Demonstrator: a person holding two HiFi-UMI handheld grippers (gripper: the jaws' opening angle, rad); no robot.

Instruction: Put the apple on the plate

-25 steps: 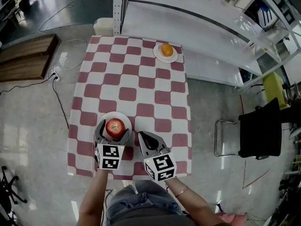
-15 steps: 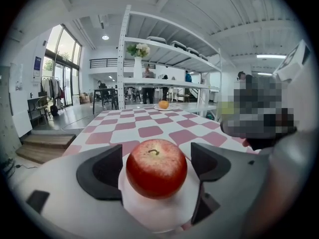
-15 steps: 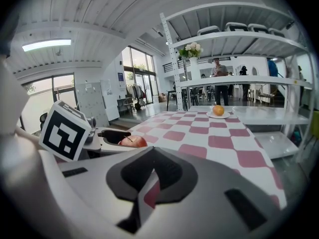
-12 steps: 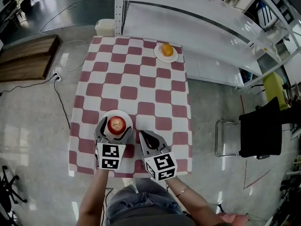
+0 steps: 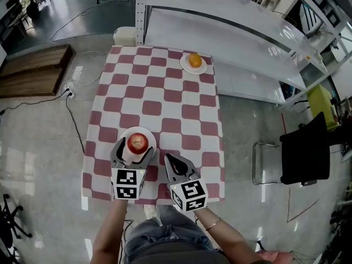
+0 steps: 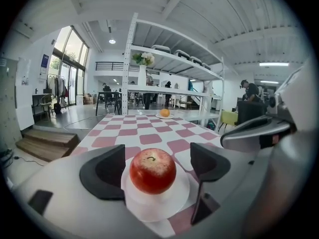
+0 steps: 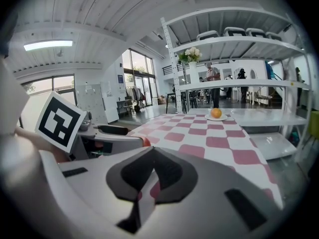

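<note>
- The counter (image 5: 165,100), under a red-and-white checked cloth, stood on a glossy grey floor (image 5: 247,120). White shelving (image 5: 236,15) ran from 12 to 2 o'clock, a black chair (image 5: 305,147) stood at 3 o'clock and a wooden platform (image 5: 33,70) lay at 10 o'clock.
- An orange (image 5: 194,59) sat on a small dish (image 5: 202,67) at the counter's far end, about 1 o'clock.
- The apple (image 5: 137,142) rested stem-up on the plate (image 5: 148,136) near the counter's 7 o'clock corner.
- The left gripper (image 5: 133,149) had its fingers (image 6: 104,171) spread to either side of the apple, with a gap showing on both sides.
- The right gripper (image 5: 168,159) lay just beside the plate at its 4 o'clock, its fingers pressed together on nothing.
- The left gripper's body hid the plate's near rim.
- From the right gripper view only a red sliver of the apple showed.
- Distant figures by the shelving were too small to make out.
</note>
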